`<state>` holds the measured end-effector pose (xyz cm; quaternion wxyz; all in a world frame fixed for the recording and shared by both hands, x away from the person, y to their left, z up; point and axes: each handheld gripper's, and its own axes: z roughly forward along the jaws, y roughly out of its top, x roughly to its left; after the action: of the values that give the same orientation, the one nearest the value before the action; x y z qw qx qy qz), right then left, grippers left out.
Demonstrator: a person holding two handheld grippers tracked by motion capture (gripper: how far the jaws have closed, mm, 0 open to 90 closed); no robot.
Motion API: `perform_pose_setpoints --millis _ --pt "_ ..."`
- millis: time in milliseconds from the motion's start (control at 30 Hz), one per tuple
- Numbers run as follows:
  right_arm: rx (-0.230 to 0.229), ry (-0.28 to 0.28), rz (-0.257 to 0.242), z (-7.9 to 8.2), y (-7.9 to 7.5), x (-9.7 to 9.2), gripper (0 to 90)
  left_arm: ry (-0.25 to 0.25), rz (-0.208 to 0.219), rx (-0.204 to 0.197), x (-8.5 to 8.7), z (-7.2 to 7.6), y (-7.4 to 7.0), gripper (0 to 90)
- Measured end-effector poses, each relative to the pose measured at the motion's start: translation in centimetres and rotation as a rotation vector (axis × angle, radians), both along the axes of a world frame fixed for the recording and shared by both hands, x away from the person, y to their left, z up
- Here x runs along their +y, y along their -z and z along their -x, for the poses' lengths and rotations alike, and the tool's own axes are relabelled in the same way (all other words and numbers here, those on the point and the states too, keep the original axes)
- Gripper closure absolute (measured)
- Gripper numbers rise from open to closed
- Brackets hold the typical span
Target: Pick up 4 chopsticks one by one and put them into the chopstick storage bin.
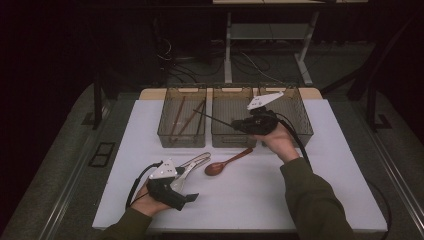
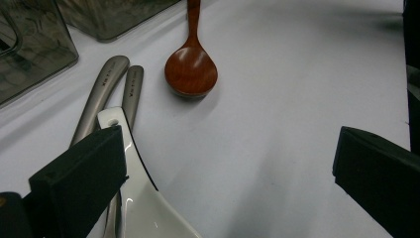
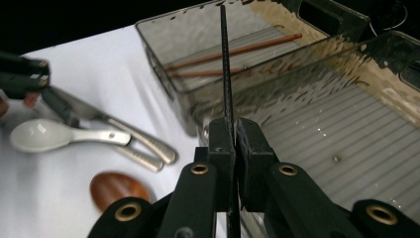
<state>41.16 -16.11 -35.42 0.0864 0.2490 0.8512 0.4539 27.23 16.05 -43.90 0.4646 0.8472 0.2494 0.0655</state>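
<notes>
Right gripper (image 3: 233, 134): fingers pressed together, pinching a thin black chopstick (image 3: 225, 69); in the high view this gripper (image 1: 239, 125) is held above the front wall of the middle bin (image 1: 231, 137).
Black chopstick: clamped near one end between the two pads; the free length runs straight out past the fingertips, over the middle bin and toward the left bin (image 1: 182, 135).
Left bin: holds reddish-brown chopsticks (image 3: 233, 52) lying on its floor.
Left gripper (image 2: 223, 163): fingers spread wide, nothing between them; it sits low at the near left of the white counter (image 1: 260, 195).
Left finger (image 2: 79, 173): lies over the handle of a white spoon (image 2: 143, 208), beside two metal handles (image 2: 106, 82).
Wooden spoon (image 1: 225, 164): on the counter in front of the bins, bowl toward the left gripper, apart from both sets of fingers.
</notes>
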Motion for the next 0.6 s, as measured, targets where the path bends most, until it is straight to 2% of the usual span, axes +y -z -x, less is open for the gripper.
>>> perform_pose_setpoints --millis 600 --pt "0.027 0.051 0.018 -3.5 -0.6 7.9 85.7 0.011 -0.004 -0.008 0.1 0.0 -0.1 0.0"
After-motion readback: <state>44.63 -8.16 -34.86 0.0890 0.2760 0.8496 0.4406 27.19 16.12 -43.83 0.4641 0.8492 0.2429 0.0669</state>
